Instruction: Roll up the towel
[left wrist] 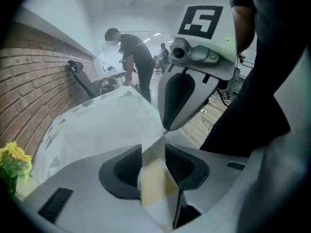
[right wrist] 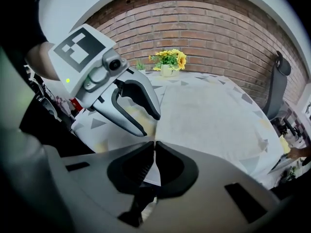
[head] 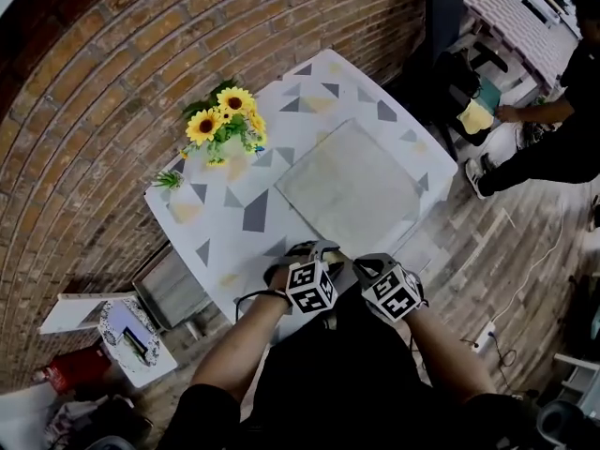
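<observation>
A pale grey-green towel (head: 352, 184) lies flat on the table's patterned cloth (head: 225, 214). Both grippers are at its near corner, by the table's front edge. My right gripper (right wrist: 154, 148) is shut, its pads pinching the thin towel corner, and the towel (right wrist: 209, 118) spreads away beyond it. My left gripper (left wrist: 153, 152) stands open just beside it; only a cream-yellow patch of the cloth (left wrist: 155, 181) shows in its gap, and its pads press on nothing. In the left gripper view the right gripper's fingertips (left wrist: 167, 125) rest at the corner of the towel (left wrist: 112, 125). The head view shows the left gripper (head: 314, 251) and right gripper (head: 364, 262) close together.
A vase of sunflowers (head: 225, 125) stands at the table's far left corner. A brick wall (head: 112, 82) runs behind the table. A person (head: 553, 139) is crouched at the far right by a chair. Boxes and a white device (head: 131, 336) lie on the floor at left.
</observation>
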`<state>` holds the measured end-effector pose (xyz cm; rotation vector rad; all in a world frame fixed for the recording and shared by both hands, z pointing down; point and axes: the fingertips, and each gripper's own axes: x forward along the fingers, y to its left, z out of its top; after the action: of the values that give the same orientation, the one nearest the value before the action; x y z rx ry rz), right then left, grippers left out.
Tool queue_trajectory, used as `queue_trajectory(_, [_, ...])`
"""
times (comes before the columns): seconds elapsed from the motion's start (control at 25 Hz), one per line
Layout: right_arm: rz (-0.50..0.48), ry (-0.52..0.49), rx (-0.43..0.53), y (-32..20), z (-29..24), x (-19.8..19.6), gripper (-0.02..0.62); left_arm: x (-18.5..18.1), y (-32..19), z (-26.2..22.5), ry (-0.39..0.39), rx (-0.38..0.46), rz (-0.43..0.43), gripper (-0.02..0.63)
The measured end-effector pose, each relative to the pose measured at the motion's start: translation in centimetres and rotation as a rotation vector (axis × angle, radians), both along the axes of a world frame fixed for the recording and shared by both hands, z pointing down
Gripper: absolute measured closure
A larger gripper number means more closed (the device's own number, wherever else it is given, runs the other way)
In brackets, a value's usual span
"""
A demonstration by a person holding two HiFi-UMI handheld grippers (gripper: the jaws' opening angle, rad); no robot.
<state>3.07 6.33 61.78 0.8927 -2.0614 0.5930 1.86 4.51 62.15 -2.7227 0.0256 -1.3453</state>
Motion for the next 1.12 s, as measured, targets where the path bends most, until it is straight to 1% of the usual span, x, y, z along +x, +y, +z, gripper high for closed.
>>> queue_trajectory(0.12, [-0.023,-0.003,-0.011,0.2,-0.2,0.3,0.566,0.9,0.3,0.6,-0.016,-0.005,0.033,0.451])
queue_trajectory(0.32, [-0.097,0.006,-0.038,0.0,0.2,0.1,0.566,1.5,0.4,1.4,-0.036,-0.029,0.053,0.522])
queue_trajectory(0.4, [-0.116,0.014,-0.055,-0.3,0.6,0.1,0.566,1.4,0.6,1.7,-0.045,-0.048,0.056,0.537])
queue_trajectory(0.52, [-0.141,0.032,-0.064,-0.9,1.0,0.0,0.566,1.4,0.8,1.9,-0.050,-0.066,0.048,0.541])
queue_trajectory(0.72, [-0.170,0.067,-0.084,-2.0,1.8,0.3,0.574,1.3,0.7,2.2,-0.046,-0.082,0.010,0.540])
queue_trajectory(0.88, [-0.207,0.092,-0.095,-2.5,2.4,0.3,0.578,1.3,0.6,2.0,-0.039,-0.069,-0.010,0.540])
queue_trajectory(1.0, [-0.213,0.093,-0.098,-2.9,2.7,0.4,0.578,1.5,0.8,1.8,-0.036,-0.053,-0.002,0.540])
queue_trajectory(1.12, [-0.204,0.085,-0.107,-3.1,3.0,0.7,0.577,1.8,1.0,2.1,-0.051,-0.037,0.022,0.540])
